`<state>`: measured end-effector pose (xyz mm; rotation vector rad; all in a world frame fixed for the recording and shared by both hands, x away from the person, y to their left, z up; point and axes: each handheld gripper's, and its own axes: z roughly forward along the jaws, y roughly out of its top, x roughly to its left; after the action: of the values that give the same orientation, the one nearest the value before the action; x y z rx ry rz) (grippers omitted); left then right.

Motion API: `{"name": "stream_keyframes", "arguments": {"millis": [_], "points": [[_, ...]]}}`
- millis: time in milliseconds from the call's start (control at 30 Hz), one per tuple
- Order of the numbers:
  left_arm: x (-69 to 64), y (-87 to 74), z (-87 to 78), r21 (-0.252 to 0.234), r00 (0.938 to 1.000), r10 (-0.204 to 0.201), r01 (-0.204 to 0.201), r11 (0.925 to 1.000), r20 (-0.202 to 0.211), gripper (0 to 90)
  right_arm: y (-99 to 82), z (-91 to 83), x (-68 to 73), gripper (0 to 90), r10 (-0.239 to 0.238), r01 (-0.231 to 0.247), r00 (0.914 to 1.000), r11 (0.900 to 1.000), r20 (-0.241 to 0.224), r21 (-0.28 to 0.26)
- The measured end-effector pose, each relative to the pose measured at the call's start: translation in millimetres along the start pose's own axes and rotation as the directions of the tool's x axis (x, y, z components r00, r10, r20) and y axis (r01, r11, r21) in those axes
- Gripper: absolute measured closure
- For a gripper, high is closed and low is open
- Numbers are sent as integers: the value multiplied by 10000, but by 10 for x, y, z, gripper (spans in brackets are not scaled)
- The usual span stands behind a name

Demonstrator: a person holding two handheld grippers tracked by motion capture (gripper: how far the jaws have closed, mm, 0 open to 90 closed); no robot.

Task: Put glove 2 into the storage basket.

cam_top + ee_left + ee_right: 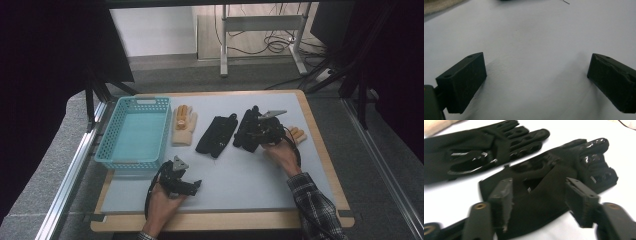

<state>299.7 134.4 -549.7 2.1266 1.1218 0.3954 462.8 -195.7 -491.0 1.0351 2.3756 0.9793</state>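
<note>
1. Nearest the person, the left gripper [192,185] rested low on the grey mat [240,185], just in front of the blue basket [134,131]; its jaws stood wide apart over bare mat, nothing between them.
2. Farther in and well to the right of the basket, the right gripper [537,195] sat over the cuff end of a black glove [564,162] — its jaws stood partly apart on either side of the cuff, and whether the pads pressed on the fabric could not be told.
3. A second black glove [216,134] lay flat just beside the first, on the side toward the basket.
4. A tan glove with orange fingertips [183,125] lay just right of the basket.
5. Another tan glove [298,134] lay farthest from the basket, just beyond the right hand [285,156], mostly hidden.
</note>
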Motion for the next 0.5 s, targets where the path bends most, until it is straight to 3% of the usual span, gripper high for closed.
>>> {"name": "stream_keyframes", "arguments": {"millis": [200,433,500], "points": [[0,0,0,-2,10000,0,0,10000,-1,24,119,193,-132,267,374,-375,9993,9993,84,37],[1,0,0,0,10000,4,-4,10000,0,23,157,458,-225,226,264,-303,9983,9966,516,760],[1,0,0,-2,10000,1,-1,10000,-1,23,151,518,-260,223,378,-418,9983,9948,438,931]]}}
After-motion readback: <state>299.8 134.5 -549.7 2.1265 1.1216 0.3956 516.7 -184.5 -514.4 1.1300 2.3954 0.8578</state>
